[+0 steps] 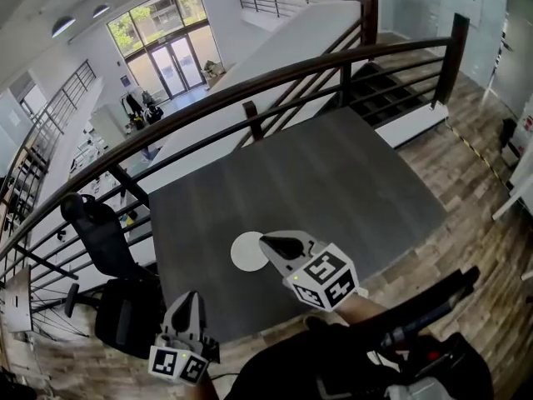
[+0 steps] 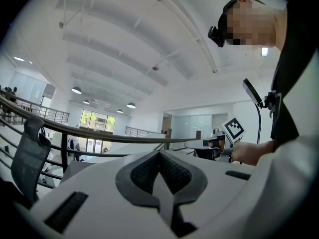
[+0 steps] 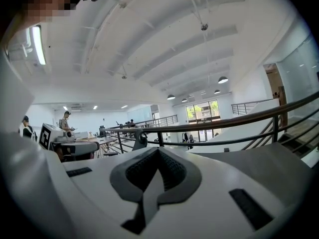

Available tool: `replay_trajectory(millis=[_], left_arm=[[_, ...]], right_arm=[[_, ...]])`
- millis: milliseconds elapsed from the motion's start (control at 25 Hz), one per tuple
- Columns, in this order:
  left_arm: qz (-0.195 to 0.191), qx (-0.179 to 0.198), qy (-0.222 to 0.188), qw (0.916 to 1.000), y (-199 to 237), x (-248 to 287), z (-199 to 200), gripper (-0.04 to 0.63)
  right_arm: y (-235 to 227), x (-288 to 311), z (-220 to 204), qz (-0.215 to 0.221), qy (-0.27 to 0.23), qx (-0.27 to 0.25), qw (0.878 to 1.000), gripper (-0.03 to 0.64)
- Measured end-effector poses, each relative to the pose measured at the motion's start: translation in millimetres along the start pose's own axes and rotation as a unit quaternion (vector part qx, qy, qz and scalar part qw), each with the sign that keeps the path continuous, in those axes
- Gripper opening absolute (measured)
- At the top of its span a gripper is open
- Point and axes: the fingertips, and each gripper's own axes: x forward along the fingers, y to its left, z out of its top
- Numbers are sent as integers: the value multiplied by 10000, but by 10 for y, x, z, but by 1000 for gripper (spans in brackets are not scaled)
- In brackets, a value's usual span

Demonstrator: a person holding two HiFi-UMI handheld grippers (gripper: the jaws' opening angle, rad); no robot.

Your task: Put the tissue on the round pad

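Observation:
A white round pad (image 1: 246, 252) lies on the dark grey table (image 1: 333, 182), toward its front edge. My right gripper (image 1: 266, 242) hovers just right of the pad, its tips over the pad's right rim. Its jaws are shut with nothing between them (image 3: 158, 151). My left gripper (image 1: 190, 298) is held lower, off the table's front left corner, tilted up toward the ceiling. Its jaws are also shut and empty (image 2: 159, 153). No tissue shows in any view. From the left gripper view, the right gripper's marker cube (image 2: 233, 128) is visible.
A dark metal railing (image 1: 250, 90) runs along the table's far and left sides. A black office chair (image 1: 104, 248) stands at the table's left. Wooden floor (image 1: 466, 165) lies to the right. A black stand (image 1: 425, 315) crosses the lower right, by my body.

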Motion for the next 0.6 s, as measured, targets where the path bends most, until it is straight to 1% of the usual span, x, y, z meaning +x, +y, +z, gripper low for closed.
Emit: replay_trajectory(millis=[240,360,520,600], left_arm=[[-117,19,-55,9999,7,1,25,3],[-102,-11,12,9999,2,-17,27,3],[-117,14,-61,9999,24,-3,50,3],[-141,-6,-34,9999,13,-2,29,3]], right_arm=[[-2,-18,-44,-111,12,51,9999,2],[1,-23,-42,-119,-1,39,9999,2],[12,3,-27,-95,-1,-4,10000,2],[17,17,-22,-83,-21,-17,10000,2]])
